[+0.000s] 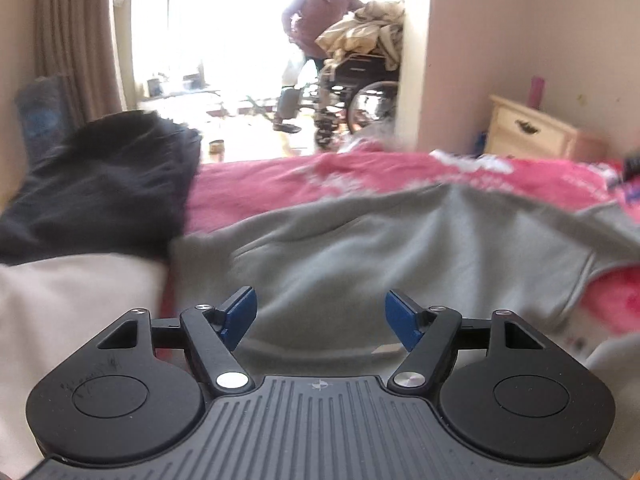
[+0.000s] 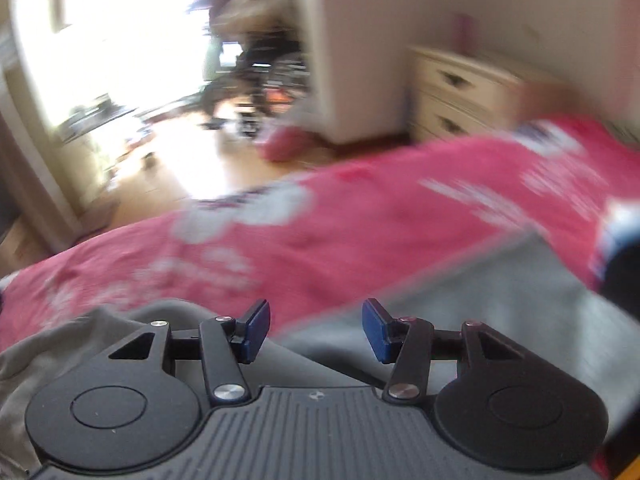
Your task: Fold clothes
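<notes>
Pink bedspread (image 1: 280, 184) carries a rumpled grey garment (image 1: 360, 248); left tool (image 1: 320, 316) and right tool (image 2: 316, 330) gape, empty.

My left claw (image 1: 320, 318) hangs over the sweatshirt (image 1: 360, 248), which lies spread on the bedspread (image 1: 280, 184) and runs off to my right. Left of the sweatshirt, touching its edge, sits a heap of 1 bunched garment (image 1: 108, 184) on top of a flat one (image 1: 72, 312). Beyond the bed's far edge is the floor, then a wheelchair (image 1: 360, 96) piled with laundry (image 1: 368, 28), a person (image 1: 316, 12) behind it. A nightstand (image 1: 532, 132) stands far right, against the wall. My right claw (image 2: 316, 330) hangs over the sweatshirt's far edge (image 2: 460, 308), bedspread ahead.
</notes>
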Demonstrator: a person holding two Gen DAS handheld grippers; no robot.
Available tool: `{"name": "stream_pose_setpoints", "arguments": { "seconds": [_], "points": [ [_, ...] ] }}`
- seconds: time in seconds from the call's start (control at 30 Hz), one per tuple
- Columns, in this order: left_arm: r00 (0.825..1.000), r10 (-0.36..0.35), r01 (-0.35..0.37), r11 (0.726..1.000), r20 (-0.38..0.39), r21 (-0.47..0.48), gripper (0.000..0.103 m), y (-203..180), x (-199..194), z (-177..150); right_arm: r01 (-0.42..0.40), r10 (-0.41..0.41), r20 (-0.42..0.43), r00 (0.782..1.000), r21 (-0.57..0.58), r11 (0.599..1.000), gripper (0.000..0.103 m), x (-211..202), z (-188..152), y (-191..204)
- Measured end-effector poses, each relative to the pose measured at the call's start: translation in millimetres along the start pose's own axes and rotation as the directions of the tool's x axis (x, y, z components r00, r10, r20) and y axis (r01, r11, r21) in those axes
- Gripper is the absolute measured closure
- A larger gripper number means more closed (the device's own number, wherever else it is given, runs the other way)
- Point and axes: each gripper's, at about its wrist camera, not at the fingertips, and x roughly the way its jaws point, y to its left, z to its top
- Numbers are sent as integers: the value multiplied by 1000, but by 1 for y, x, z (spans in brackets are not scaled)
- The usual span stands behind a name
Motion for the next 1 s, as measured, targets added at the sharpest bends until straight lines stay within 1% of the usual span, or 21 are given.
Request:
{"name": "stream_pose_setpoints", "arguments": {
  "seconds": [0.07, 0.13, 0.17, 0.3, 0.33, 0.37, 0.4, 0.5, 0.57, 0.63, 0.7, 0.77, 0.83, 0.93, 1.0],
  "points": [
    [998, -56, 55, 998, -24, -15, 32, -11, 13, 12, 30, -26, -30, 999, 135, 990, 49, -5, -4, -35],
    [994, -102, 100, 994, -40, -37, 32, -22, 30, 18, 21, -8, -49, 999, 259, 966, 49, -6, -7, -63],
    [992, -114, 112, 993, -53, -46, 32, -28, 42, 21, 22, -6, -54, 999, 301, 953, 49, -6, -8, -75],
    [989, -133, 128, 988, -62, -88, 32, -40, 84, 25, 102, -86, -63, 994, 319, 942, 49, 2, -2, -98],
    [990, -126, 120, 989, -64, -92, 32, -41, 92, 23, 118, -102, -64, 993, 326, 938, 49, 4, 0, -104],
    [991, -105, 98, 991, -86, -87, 32, -41, 101, 19, 128, -113, -63, 992, 340, 932, 49, 6, 3, -111],
    [990, -84, 76, 994, -109, -80, 31, -42, 109, 15, 127, -111, -66, 992, 348, 929, 49, 9, 5, -115],
    [995, -58, 54, 998, -80, -42, 27, -46, 113, -2, 101, -76, -82, 994, 359, 928, 49, 19, 12, -121],
    [998, -38, 38, 999, -46, -2, 26, -52, 108, -9, 82, -49, -111, 993, 309, 947, 49, 30, 19, -111],
    [998, -39, 39, 999, -39, -7, 23, -51, 108, -10, 49, -5, -155, 988, 287, 957, 48, 44, 28, -96],
    [999, -39, 39, 999, -31, -9, 22, -51, 107, -12, 18, 54, -217, 975, 316, 949, 37, 62, 36, -80],
    [999, -39, 39, 999, -28, -6, 22, -51, 107, -12, 21, 79, -279, 957, 337, 941, 36, 83, 44, -61],
    [999, -42, 42, 999, -25, -9, 22, -50, 109, -11, 53, 64, -336, 940, 327, 944, 35, 104, 50, -43],
    [999, -46, 46, 999, -19, -11, 21, -49, 109, -12, 165, -9, -427, 904, 329, 930, 35, 133, 50, -30],
    [999, -48, 48, 999, -16, -13, 21, -50, 110, -12, 215, -54, -449, 892, 315, 924, 34, 145, 48, -24]
  ]
}}
